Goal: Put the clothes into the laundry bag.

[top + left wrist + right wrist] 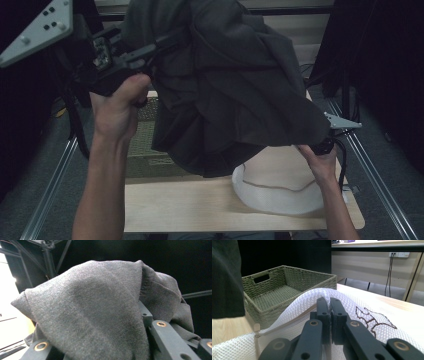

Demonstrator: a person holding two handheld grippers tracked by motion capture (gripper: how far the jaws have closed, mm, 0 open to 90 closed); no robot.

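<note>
**benchwatcher:** So where's everything sitting? I see a big dark grey cloth hoisted way up over the middle of the bench.

**meshbag_fan:** Yep, the left tool has it. In the left gripper view the fabric is bunched between and over the jaws, which are partly closed on a thick fold of it. The cloth hangs clear above the bench, and its lower edge dangles over the green woven basket and the white mesh bag.

**benchwatcher:** And the right one?

**meshbag_fan:** The right tool is pinched tight on the top edge of the mesh bag, jaws basically together with just the netting between them, pulling that rim up a bit. The bag lies near the bench's front right corner. The basket sits towards the left edge, just beside the bag.
</note>
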